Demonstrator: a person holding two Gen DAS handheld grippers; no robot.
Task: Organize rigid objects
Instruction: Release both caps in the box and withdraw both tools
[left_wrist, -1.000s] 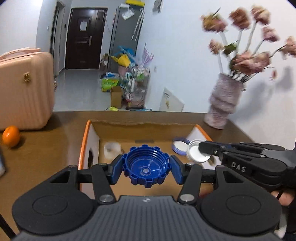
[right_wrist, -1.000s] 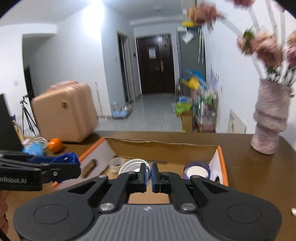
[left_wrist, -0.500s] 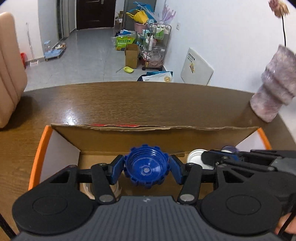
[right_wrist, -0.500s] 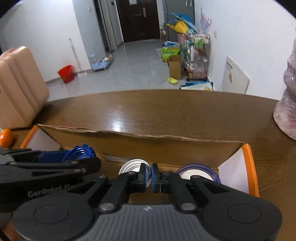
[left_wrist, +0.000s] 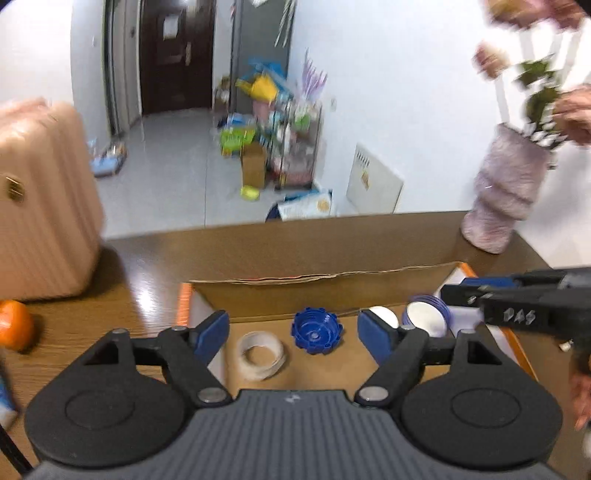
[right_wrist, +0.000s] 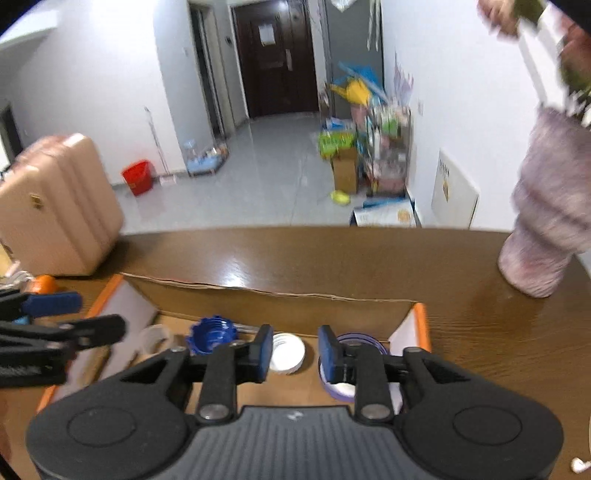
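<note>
Both claws hanging over the cardboard box (left_wrist: 325, 291) on the desk (right_wrist: 369, 258). Left claw (left_wrist: 295, 332) spread wide, gripping nothing. Blue cap (left_wrist: 316, 330) lying on the box floor, between its pads but not touching either. Tape roll (left_wrist: 260, 354) sitting just left of the cap. Right claw (right_wrist: 295, 349) also released, hovering above white lid (right_wrist: 288, 352) and purple-rimmed lid (right_wrist: 345, 373). Orange (left_wrist: 13, 325) and pink suitcase (left_wrist: 40, 199) sitting off left on the desk, vase (right_wrist: 546, 225) far right.
</note>
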